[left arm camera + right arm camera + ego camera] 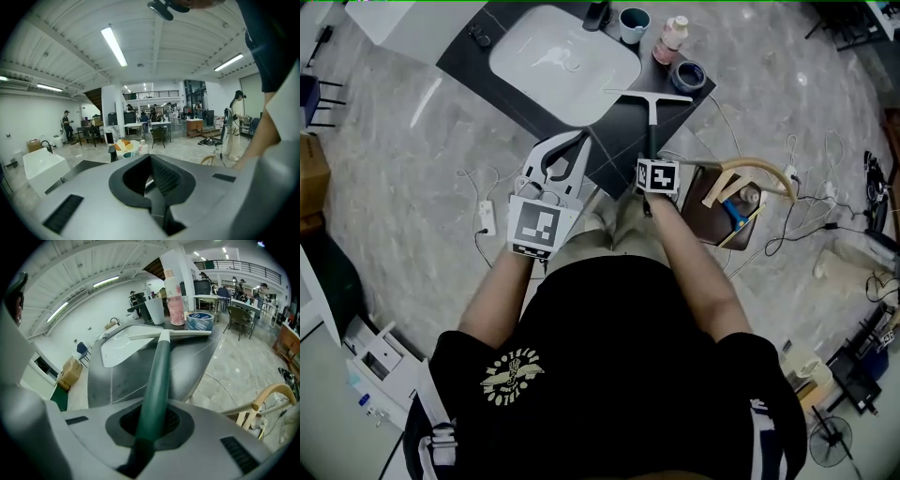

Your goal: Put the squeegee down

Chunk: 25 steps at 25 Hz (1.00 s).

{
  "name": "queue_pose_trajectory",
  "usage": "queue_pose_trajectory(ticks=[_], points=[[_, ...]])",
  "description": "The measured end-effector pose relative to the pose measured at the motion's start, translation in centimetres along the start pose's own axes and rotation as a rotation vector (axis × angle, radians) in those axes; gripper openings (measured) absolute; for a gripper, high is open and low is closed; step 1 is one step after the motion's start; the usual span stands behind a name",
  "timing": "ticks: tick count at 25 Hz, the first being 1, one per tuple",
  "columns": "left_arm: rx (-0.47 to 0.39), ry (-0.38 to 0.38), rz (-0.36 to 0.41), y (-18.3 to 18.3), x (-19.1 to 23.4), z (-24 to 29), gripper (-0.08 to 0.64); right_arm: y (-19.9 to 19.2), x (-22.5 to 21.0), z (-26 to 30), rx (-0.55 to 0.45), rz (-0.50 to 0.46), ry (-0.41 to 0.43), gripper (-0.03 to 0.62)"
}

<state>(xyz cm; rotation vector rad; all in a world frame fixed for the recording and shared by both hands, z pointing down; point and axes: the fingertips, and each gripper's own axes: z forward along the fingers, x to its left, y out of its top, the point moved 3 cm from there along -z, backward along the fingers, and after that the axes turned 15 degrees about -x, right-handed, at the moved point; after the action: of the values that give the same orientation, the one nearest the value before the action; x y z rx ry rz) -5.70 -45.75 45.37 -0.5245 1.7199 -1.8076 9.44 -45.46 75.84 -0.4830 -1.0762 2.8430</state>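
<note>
The squeegee (651, 97) has a green handle and a white blade. My right gripper (651, 152) is shut on the handle and holds it over the near right corner of the dark counter (614, 155), blade pointing away from me. In the right gripper view the handle (157, 376) runs up from between the jaws to the blade (168, 334), which hangs just above the counter beside the sink. My left gripper (579, 141) hovers over the counter's near edge, left of the squeegee. Its jaws (151, 164) look closed together with nothing between them.
A white sink basin (564, 61) is set in the counter, with a dark faucet (597, 14) behind it. A cup (634, 24), a pink bottle (672, 36) and a tape roll (688, 75) stand at the far right corner. A wooden chair (750, 192) and cables are on the floor at the right.
</note>
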Motion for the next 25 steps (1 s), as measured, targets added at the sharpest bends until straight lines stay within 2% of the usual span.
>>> queue_pose_trajectory(ticks=[2, 6, 12, 17, 20, 23, 25], points=[[-0.004, 0.0, -0.001, 0.1, 0.0, -0.1, 0.023, 0.0, 0.5, 0.0, 0.005, 0.011, 0.028, 0.034], [-0.014, -0.012, 0.004, 0.6, -0.4, -0.3, 0.023, -0.1, 1.7, -0.3, 0.014, 0.013, 0.108, 0.162], [-0.027, -0.015, 0.016, 1.5, -0.8, -1.0, 0.023, -0.8, 2.2, -1.3, 0.043, 0.018, 0.162, 0.25], [-0.037, -0.007, 0.026, 2.5, -1.2, -1.9, 0.023, -0.8, 1.7, -3.6, 0.013, 0.0, 0.177, 0.258], [-0.052, -0.007, 0.036, 3.2, -1.4, -2.0, 0.023, 0.0, 1.5, -5.0, -0.017, -0.055, 0.165, 0.258], [-0.071, -0.014, 0.049, 3.9, -1.7, -2.0, 0.023, 1.6, 1.4, -7.1, -0.085, -0.124, 0.15, 0.258], [-0.082, -0.017, 0.053, 4.4, -2.1, -2.1, 0.023, 3.3, 1.8, -9.2, -0.177, -0.145, 0.161, 0.254]])
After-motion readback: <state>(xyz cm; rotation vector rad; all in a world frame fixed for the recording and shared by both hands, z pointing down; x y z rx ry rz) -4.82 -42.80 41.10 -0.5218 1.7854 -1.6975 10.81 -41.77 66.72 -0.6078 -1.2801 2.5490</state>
